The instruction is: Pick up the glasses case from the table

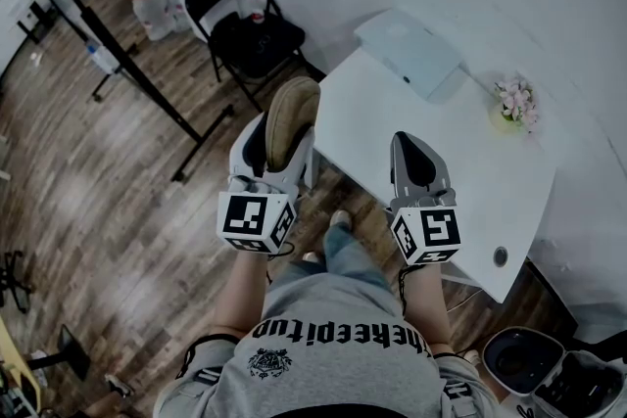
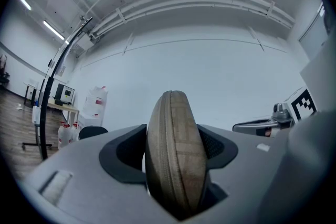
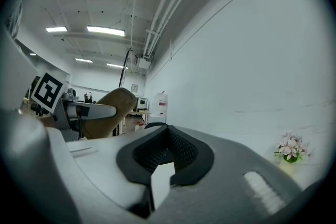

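Oval, woven glasses case (image 2: 176, 155) (zippered).

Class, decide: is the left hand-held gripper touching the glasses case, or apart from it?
Touching. The left gripper view shows the glasses case standing on edge between the jaws of the left hand-held gripper, with the dark pads pressed against its sides.

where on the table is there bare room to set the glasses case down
Widest bare patch: the table's middle, between the pale blue flat device at the far edge, the flower pot on the right and the right hand-held gripper. Also free: flower pot to the small dark disc. Crowded: the far edge.
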The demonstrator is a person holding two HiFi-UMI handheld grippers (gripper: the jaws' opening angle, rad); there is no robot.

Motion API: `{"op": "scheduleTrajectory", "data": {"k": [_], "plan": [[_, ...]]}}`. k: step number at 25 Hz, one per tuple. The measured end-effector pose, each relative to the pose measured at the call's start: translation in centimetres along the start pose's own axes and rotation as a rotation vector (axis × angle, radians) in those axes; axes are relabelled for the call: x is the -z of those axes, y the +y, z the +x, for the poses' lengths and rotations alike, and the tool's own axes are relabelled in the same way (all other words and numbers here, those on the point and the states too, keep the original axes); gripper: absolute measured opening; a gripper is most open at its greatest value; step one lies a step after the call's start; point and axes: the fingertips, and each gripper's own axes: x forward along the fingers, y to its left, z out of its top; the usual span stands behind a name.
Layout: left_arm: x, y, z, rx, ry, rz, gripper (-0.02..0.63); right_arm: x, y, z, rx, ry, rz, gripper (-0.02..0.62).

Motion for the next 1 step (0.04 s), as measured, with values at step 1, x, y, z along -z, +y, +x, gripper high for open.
{"op": "scheduleTrajectory", "data": {"k": [1], "plan": [[0.02, 0.01, 0.04, 0.000, -0.001, 0.000, 0.299, 0.03, 0.02, 0.05, -0.001, 0.000, -0.001, 0.003]]}}
